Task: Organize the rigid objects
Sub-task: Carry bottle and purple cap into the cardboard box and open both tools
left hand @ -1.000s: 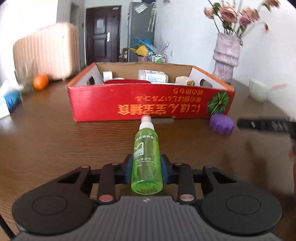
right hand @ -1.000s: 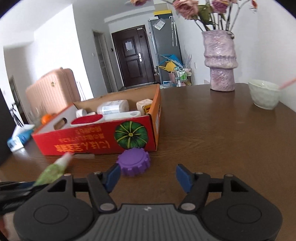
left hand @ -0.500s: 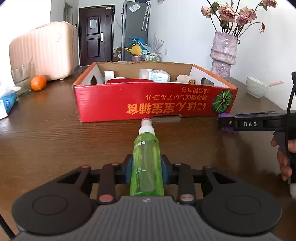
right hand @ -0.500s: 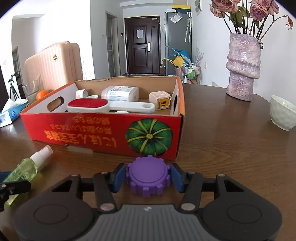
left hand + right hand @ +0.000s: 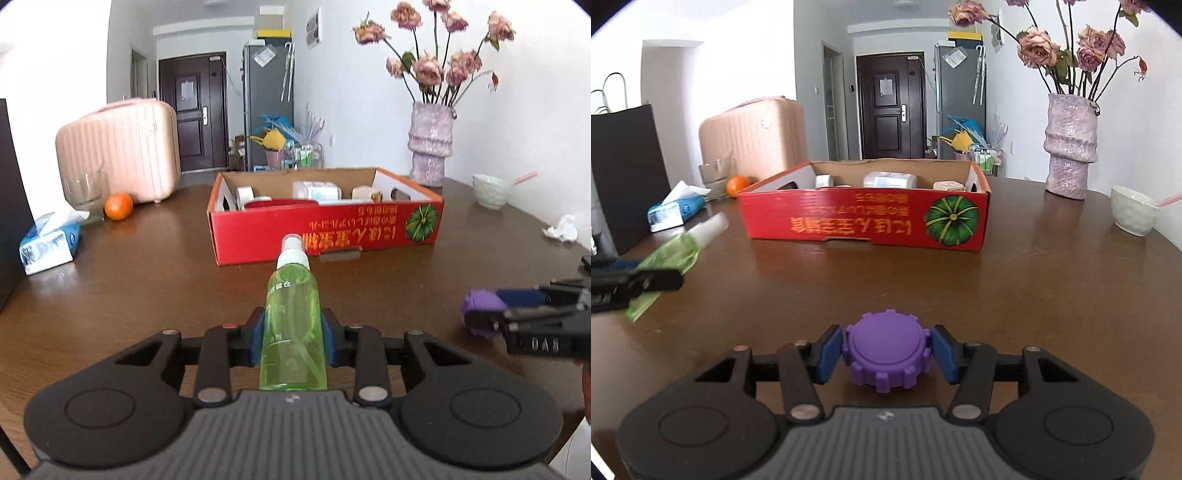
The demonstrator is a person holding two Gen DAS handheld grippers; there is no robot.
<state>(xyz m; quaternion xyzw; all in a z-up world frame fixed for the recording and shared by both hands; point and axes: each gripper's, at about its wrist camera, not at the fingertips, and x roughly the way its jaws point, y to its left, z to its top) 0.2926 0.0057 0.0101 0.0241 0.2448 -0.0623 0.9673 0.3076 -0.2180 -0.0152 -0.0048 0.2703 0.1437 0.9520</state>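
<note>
Both grippers pulled back from the red box (image 5: 864, 225). Right gripper (image 5: 885, 356) just clamped the purple cap (image 5: 885, 356); left gripper (image 5: 293, 341) pinches the green spray bottle (image 5: 293, 328). Risk: ribbed cap rotating out, thin hold.

You get bright, even daylight in both views; the white wall left of the pink suitcase (image 5: 118, 151) is blown out. Soft glare streaks the table (image 5: 1052, 258) in front of the red box (image 5: 864, 221). Fisheye bending curves everything far from that box, with dark vignetted corners. The spray bottle (image 5: 674, 254) left of the box smears with motion blur.
</note>
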